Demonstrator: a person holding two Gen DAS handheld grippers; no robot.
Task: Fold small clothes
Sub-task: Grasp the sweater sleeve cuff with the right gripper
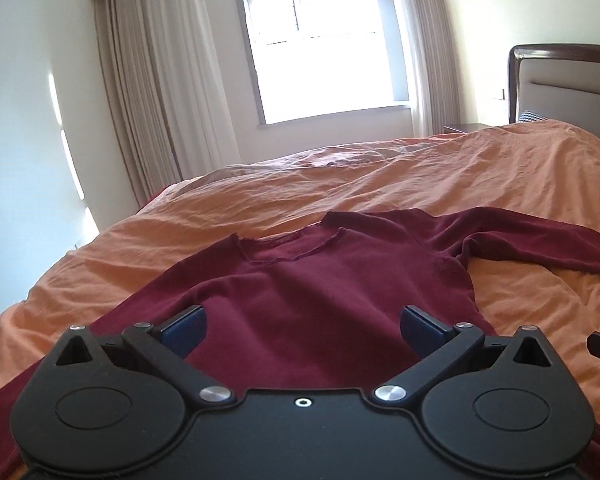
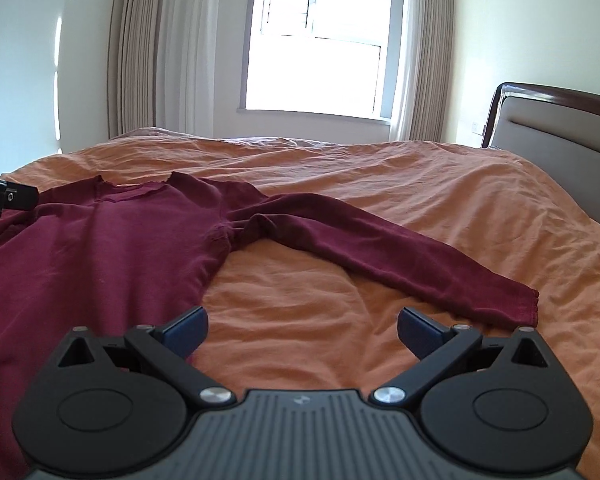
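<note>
Blue-padded fingers of the left gripper point(image 1: 302, 330) stand wide apart above the lower body of the maroon long-sleeved top point(image 1: 320, 280), holding nothing. That top lies flat on the orange bedspread point(image 1: 500, 168), neckline toward the window, hem toward the near edge of the bed. Equally spread and empty, the right gripper point(image 2: 302, 330) hovers over bare bedspread between the garment's side seam and the outstretched sleeve point(image 2: 400, 264), whose long axis runs out toward the headboard side. Judging by that, the right one is nearer the sleeve. Both gripper bodies hide the hem; the other sleeve is mostly cut off.
</note>
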